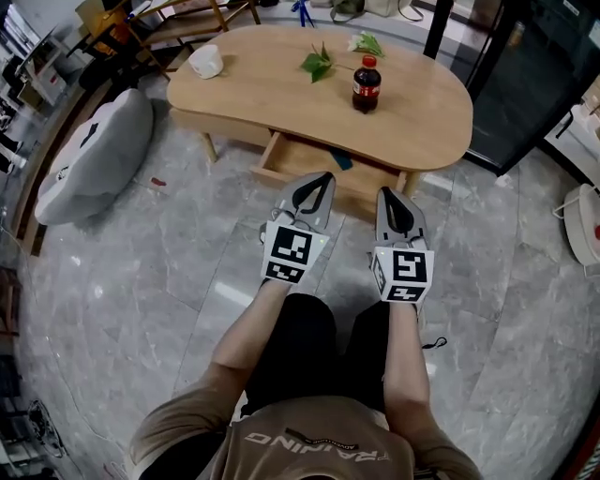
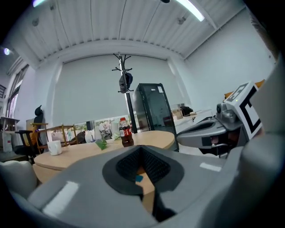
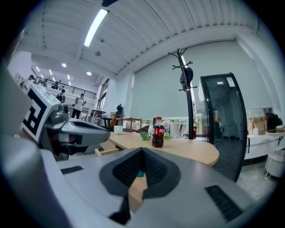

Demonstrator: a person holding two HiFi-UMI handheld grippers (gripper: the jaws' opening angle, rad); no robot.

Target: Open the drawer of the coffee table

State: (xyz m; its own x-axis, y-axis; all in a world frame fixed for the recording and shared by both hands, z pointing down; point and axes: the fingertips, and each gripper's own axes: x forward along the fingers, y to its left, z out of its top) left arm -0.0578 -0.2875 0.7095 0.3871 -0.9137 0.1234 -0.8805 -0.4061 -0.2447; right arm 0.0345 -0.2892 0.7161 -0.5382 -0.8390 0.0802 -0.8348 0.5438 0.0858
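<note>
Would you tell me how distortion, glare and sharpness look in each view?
Head view: fisheye curves the floor, which shows glare; the coffee table is sharp. Left gripper view: dark round vignette, blown-out ceiling light. Right gripper view: same vignette, bright light strip.

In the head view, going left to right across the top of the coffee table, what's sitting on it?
white cup → green leaf → cola bottle. The leafy sprig beyond the bottle lines up with it, so it is left out.

The head view looks steeply down; both gripper views face level toward the coffee table (image 1: 272, 89) and bottle (image 1: 366, 84).
</note>
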